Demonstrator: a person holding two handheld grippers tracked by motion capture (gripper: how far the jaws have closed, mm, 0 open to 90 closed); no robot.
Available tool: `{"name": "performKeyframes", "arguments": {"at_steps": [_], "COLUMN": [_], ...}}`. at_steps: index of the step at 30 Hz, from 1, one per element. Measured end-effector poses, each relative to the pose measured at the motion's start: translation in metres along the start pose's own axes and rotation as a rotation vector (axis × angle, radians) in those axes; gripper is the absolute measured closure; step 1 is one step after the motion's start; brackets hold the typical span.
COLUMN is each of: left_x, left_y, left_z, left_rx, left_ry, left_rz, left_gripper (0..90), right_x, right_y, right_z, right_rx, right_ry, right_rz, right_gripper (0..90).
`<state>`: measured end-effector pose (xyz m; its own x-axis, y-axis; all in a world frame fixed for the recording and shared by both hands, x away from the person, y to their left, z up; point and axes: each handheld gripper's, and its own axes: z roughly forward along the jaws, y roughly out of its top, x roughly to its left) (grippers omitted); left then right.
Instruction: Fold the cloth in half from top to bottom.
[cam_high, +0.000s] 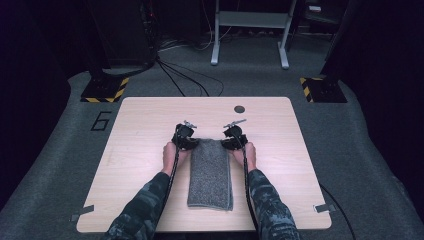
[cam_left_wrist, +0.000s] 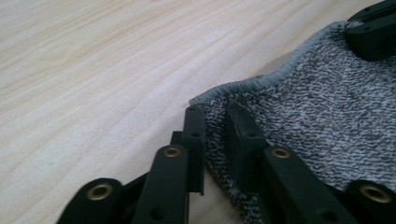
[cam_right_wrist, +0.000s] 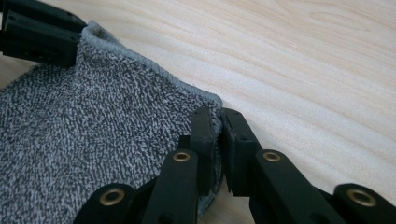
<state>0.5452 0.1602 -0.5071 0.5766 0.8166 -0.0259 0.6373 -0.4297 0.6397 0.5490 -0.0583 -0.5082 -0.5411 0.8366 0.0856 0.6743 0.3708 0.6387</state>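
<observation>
Gripping the far corners of a folded grey towel (cam_high: 210, 172) is the step in hand, judged from how things lie: one gripper at each corner, the cloth still flat on the wooden table (cam_high: 145, 150).

Item, left gripper (cam_high: 187, 141): held in the person's left hand (cam_high: 171, 152). In the left gripper view its jaws stand narrow, pinched on the towel's (cam_left_wrist: 317, 112) hemmed corner, cloth filling the slim gap between them. Bare table (cam_left_wrist: 93, 84) lies to the left of the jaws; the towel spreads away to their right.

Item, towel: a long strip lying between the two grippers, its near end running back toward the person's edge of the table.

Item, right gripper (cam_high: 234, 140): held in the right hand (cam_high: 248, 154). In the right gripper view its jaws are nearly together, clamped on the other corner's edge; the towel (cam_right_wrist: 93, 140) spreads to their left, bare wood to their right.

Next move, as a judgement: both corners should rise together and level, kept apart so the cloth stays taut; one pinch slipping off the thick hem would drop a side.

The high view gives the towel's whole length and both forearms. Each gripper view gives the bite on the hem, and the opposite gripper (cam_left_wrist: 373, 28) (cam_right_wrist: 37, 32) at the far corner.
</observation>
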Motion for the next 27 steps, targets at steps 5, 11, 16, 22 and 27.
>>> {"name": "performKeyframes", "arguments": {"at_steps": [5,11,16,22,27], "left_x": [-0.004,0.0,0.004,0.005,0.005], "left_y": [-0.006,-0.008,-0.009,-0.002,0.004], "left_z": [0.0,-0.004,-0.015,-0.032,-0.045], "left_rx": [-0.044,-0.046,-0.074,-0.131,-0.172], "left_ry": [0.008,-0.012,-0.022,-0.016,-0.006], "left_rz": [0.002,-0.018,-0.033,-0.021,-0.015], "left_gripper": [86.7,87.5,87.6,87.5,87.6], "right_x": [0.004,0.004,0.009,0.013,0.019], "right_y": [-0.004,-0.005,-0.006,0.003,0.011], "right_z": [0.0,-0.004,-0.016,-0.032,-0.041], "right_rx": [-0.025,-0.045,-0.096,-0.139,-0.176], "right_ry": [-0.023,-0.009,0.008,0.003,-0.017], "right_rz": [0.002,0.032,0.025,-0.016,-0.039], "right_gripper": [85.2,85.3,85.4,85.3,85.4]}}
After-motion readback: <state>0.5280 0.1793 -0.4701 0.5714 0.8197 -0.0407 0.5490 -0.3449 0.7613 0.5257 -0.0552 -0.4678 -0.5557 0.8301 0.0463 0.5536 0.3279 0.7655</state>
